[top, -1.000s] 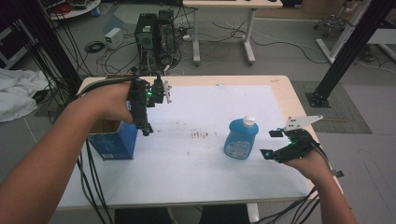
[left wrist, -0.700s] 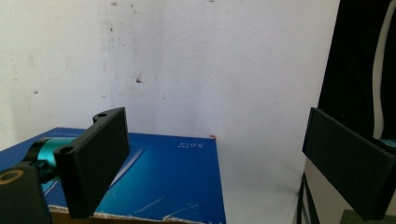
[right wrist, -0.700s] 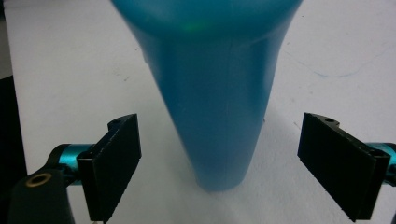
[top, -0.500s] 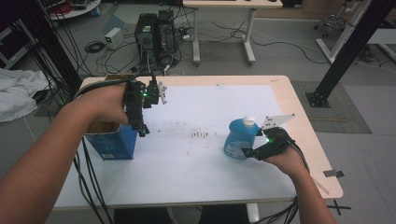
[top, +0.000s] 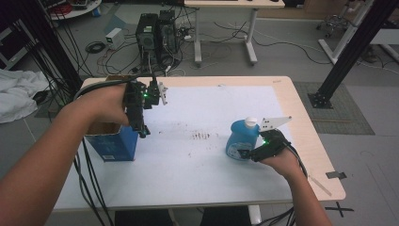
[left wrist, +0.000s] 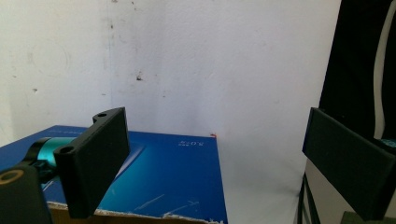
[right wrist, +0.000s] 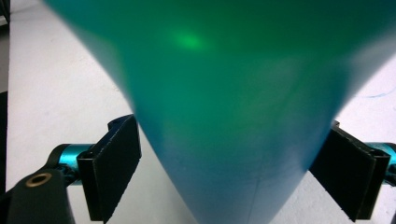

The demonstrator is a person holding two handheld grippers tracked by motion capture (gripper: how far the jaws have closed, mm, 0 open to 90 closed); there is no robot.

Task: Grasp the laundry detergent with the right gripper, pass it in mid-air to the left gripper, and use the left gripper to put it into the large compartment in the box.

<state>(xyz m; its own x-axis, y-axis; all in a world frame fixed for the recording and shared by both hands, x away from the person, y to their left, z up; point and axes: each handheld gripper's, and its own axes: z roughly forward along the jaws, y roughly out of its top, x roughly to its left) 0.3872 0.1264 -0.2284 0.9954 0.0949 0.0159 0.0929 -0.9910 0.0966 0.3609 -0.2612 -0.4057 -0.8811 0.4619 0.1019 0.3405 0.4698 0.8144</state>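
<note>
Blue translucent plastic dish-soap bottle with a white cap [top: 242,138] stands upright on the white table sheet [top: 207,165], to the right of the brown stain patch [top: 201,135] at the sheet's middle.

Handling, judged: nearly full of liquid, so fairly heavy for its size, with weight low. Walls are smooth, glossy plastic, likely slippery and a little springy under squeeze; not fragile. Body is broad at the bottom and narrows toward the cap, so pads set on the taper could slide upward. Best hold: across the wide lower body, flat pads on opposite faces, firm but not crushing.

Right gripper [top: 248,153]: at the bottle's near-right side, low on the body. In the right gripper view the bottle [right wrist: 233,102] sits between the two black jaws; the jaws stand apart, flanking it. Left pad shows a sliver of gap; right pad looks at or nearly at the wall. Not clamped, as far as I can judge.

Left gripper [top: 141,127]: well left of the stain patch, held above the open blue cardboard box [top: 113,143], jaws spread wide, nothing between them. Left gripper view shows the box wall [left wrist: 154,179] below.
</note>
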